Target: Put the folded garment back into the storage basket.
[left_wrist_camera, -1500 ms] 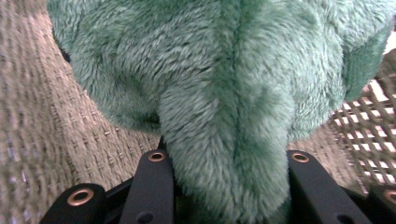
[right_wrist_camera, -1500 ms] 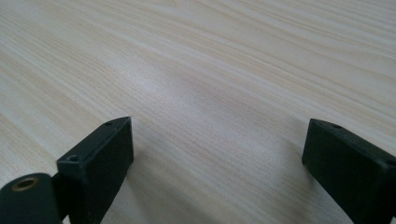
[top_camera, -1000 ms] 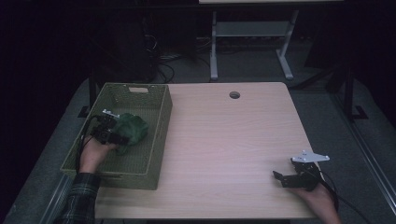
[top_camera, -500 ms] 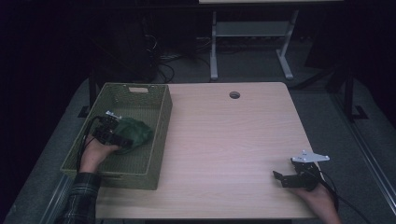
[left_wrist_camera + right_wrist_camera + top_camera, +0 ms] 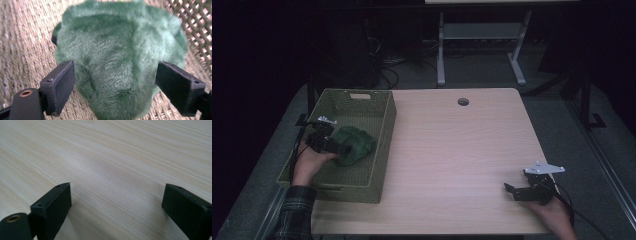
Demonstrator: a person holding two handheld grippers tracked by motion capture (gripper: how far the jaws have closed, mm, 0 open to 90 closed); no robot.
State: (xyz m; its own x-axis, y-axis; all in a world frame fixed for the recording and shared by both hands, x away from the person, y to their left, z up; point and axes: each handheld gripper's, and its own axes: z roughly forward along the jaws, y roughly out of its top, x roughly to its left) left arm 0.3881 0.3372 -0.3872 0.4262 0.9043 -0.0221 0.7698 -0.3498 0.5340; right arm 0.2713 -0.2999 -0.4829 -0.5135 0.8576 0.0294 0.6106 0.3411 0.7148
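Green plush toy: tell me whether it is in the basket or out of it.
In. The green plush toy lies on the woven floor of the basket, between the left gripper's just-opened jaws.

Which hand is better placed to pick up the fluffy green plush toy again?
Left. The left gripper is inside the olive woven basket, its jaws just opened around the fluffy green plush toy. The right gripper rests open on the wooden table, far away.
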